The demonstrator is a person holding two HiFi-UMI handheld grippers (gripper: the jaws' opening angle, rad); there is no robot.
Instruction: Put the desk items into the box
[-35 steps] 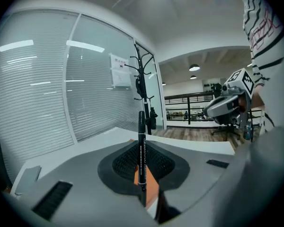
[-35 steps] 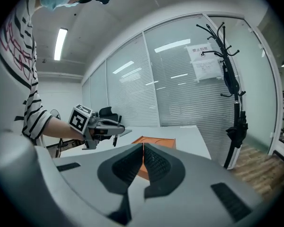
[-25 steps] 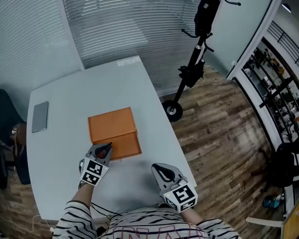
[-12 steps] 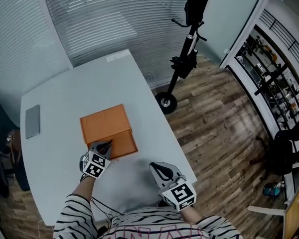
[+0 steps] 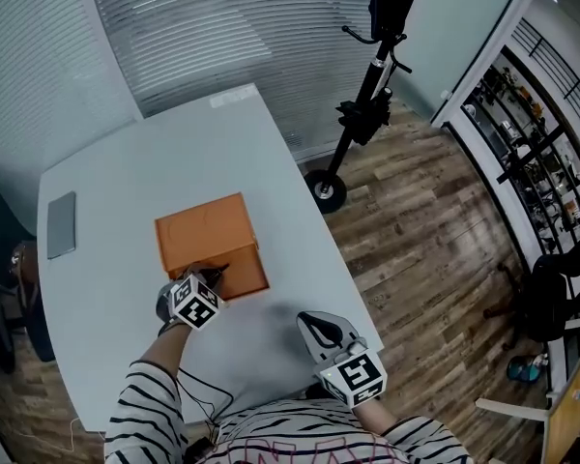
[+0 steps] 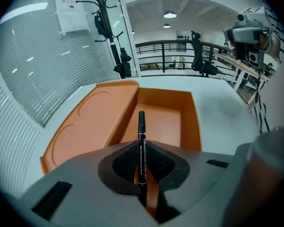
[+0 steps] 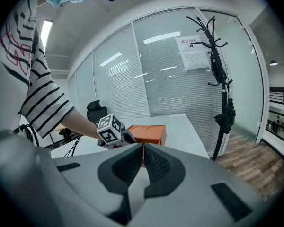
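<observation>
Near edge of the table (image 5: 126, 162): my right gripper (image 5: 314, 329), jaws pressed together, nothing in them. My left gripper (image 5: 213, 271), clamped on the black pen (image 6: 141, 145), has moved forward to the near rim of the orange box (image 5: 205, 230). The pen tip now overhangs the open compartment, so release looks next. Count: one pen, one box, and one grey slab (image 5: 61, 224) at the far left edge.

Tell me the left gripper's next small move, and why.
Probably ease the left gripper down a little and open it. Its jaws are shut on a black marker pen, whose tip points over the open compartment of the orange box, so releasing there should drop it in.
</observation>
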